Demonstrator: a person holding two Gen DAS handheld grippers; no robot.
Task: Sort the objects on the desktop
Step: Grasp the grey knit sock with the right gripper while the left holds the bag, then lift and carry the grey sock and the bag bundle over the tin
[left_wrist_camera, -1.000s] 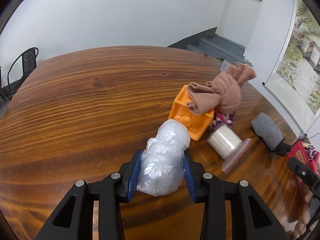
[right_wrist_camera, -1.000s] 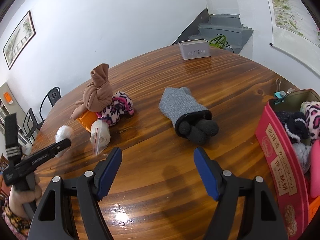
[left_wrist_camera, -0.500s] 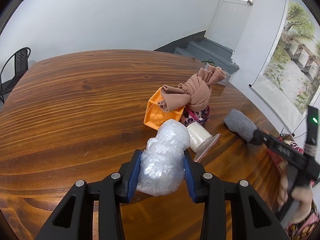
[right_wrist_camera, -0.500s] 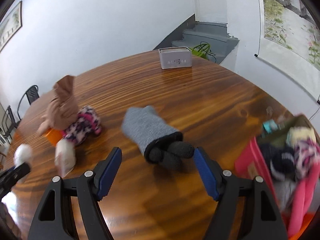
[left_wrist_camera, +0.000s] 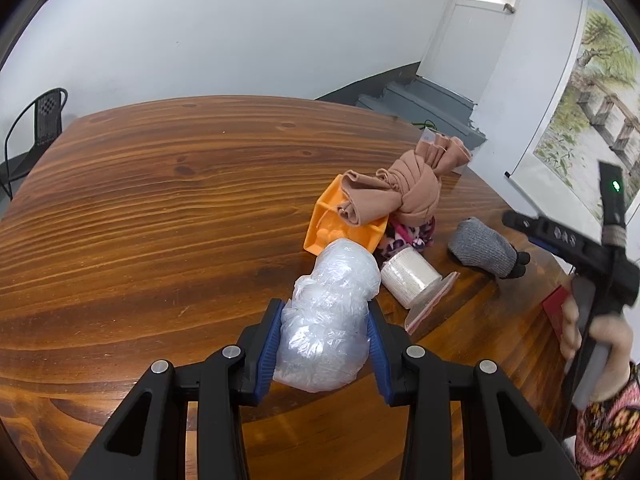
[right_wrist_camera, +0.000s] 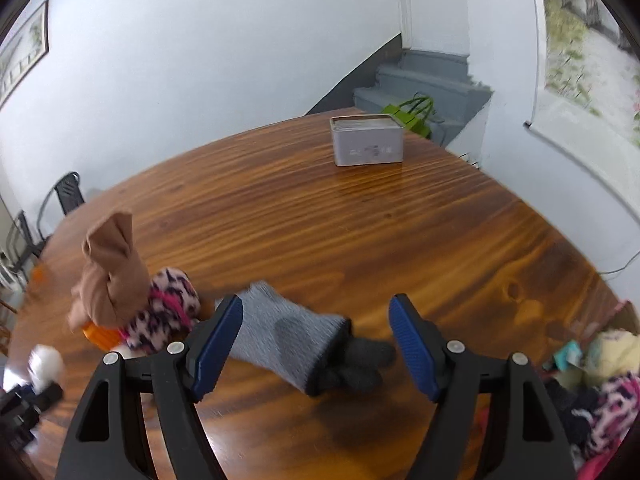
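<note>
Here the left gripper (left_wrist_camera: 326, 344) is clamped on a crinkly clear plastic bundle (left_wrist_camera: 328, 312), held above the wooden table (left_wrist_camera: 160, 208); being slick and soft, it could slip out. The right gripper (right_wrist_camera: 316, 344), jaws wide and empty, hovers over the grey sock roll (right_wrist_camera: 288, 334). The tan knotted cloth (right_wrist_camera: 110, 276), leopard-print sock (right_wrist_camera: 166, 312) and bagged white roll (left_wrist_camera: 408, 278) crowd the left side and could be knocked.

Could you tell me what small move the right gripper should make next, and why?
Probably ease the right gripper forward and down so the grey sock roll sits squarely between its open jaws, then close. The roll lies on the table within the gap but ungripped, while the left gripper already clamps the plastic bag bundle.
</note>
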